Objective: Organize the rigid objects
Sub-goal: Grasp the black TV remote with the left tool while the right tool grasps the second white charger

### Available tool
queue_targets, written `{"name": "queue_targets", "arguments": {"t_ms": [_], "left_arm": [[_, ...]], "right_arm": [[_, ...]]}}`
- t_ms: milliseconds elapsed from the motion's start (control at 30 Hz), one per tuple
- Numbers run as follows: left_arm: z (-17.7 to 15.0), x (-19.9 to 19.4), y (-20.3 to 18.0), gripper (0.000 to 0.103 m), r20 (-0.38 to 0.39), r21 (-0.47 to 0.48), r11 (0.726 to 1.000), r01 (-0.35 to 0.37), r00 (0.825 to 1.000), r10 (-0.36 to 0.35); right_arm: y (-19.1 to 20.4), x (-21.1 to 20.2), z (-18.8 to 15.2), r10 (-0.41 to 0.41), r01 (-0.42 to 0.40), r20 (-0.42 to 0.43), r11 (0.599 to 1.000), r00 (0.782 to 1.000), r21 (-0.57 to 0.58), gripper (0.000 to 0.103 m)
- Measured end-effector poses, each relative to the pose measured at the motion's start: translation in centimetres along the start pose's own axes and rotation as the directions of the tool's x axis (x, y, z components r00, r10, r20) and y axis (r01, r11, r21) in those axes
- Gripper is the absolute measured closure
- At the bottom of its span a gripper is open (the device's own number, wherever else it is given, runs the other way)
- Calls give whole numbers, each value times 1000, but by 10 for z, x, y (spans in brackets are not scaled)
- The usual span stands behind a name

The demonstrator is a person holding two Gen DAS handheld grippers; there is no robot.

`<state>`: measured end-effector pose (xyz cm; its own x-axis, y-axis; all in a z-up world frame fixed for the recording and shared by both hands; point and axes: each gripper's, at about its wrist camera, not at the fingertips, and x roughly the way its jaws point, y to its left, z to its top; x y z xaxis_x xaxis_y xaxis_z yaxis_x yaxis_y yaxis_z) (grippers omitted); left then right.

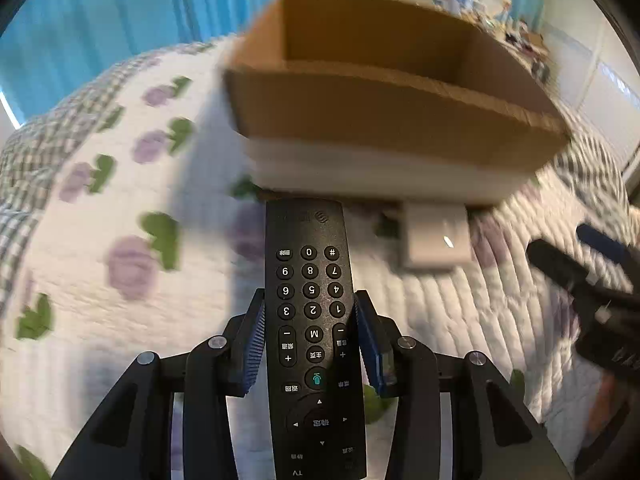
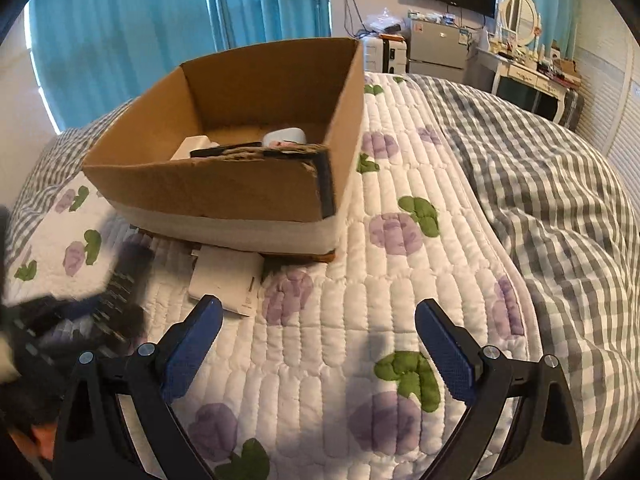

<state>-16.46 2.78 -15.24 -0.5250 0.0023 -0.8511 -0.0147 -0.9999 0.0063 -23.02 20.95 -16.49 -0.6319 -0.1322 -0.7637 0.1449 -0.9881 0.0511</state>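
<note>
Left wrist view, tool: the left gripper is clamping a black TV remote control between its blue ribbed pads, the jaws narrowed to the remote's width.
Left wrist view, task object: the remote is pointing forward toward the cardboard box, its far end sitting just short of the box's near wall.
Left wrist view, surroundings: a small white flat box is lying on the floral quilt just before the cardboard box; the right gripper is showing as a dark blur at the right edge.
Left wrist view, limits: motion blur is smearing the box and quilt; the box's interior is not visible from here.
Right wrist view, tool: the right gripper is hanging wide open over the quilt, holding nothing.
Right wrist view, container: the cardboard box is resting on the bed and already holding a white rounded case, a white item and a dark flat item.
Right wrist view, progress: judging by this, several objects are already stowed; the remote and the white flat box appear to be outstanding.
Right wrist view, limits: the left gripper with the remote is appearing only as a dark blur at lower left; the near wall is hiding most of the box floor.
</note>
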Motion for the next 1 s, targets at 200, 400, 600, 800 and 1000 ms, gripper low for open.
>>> {"name": "queue_targets", "arguments": {"t_ms": [200, 400, 600, 800, 1000], "left_arm": [[13, -6, 25, 60, 22, -20, 998, -59, 998, 60], [25, 6, 32, 60, -1, -38, 997, -61, 998, 61], [23, 11, 34, 60, -12, -35, 998, -48, 999, 48], [23, 7, 31, 60, -7, -27, 999, -42, 999, 41], [19, -10, 20, 60, 28, -11, 1000, -28, 999, 28]], "right_arm": [[29, 16, 13, 53, -53, -4, 997, 999, -48, 6], [60, 58, 11, 68, -73, -64, 995, 996, -71, 6], [67, 80, 15, 34, -37, -73, 998, 997, -41, 16], [71, 79, 12, 9, -15, -85, 998, 996, -67, 48], [70, 60, 4, 32, -39, -97, 996, 995, -74, 49]]}}
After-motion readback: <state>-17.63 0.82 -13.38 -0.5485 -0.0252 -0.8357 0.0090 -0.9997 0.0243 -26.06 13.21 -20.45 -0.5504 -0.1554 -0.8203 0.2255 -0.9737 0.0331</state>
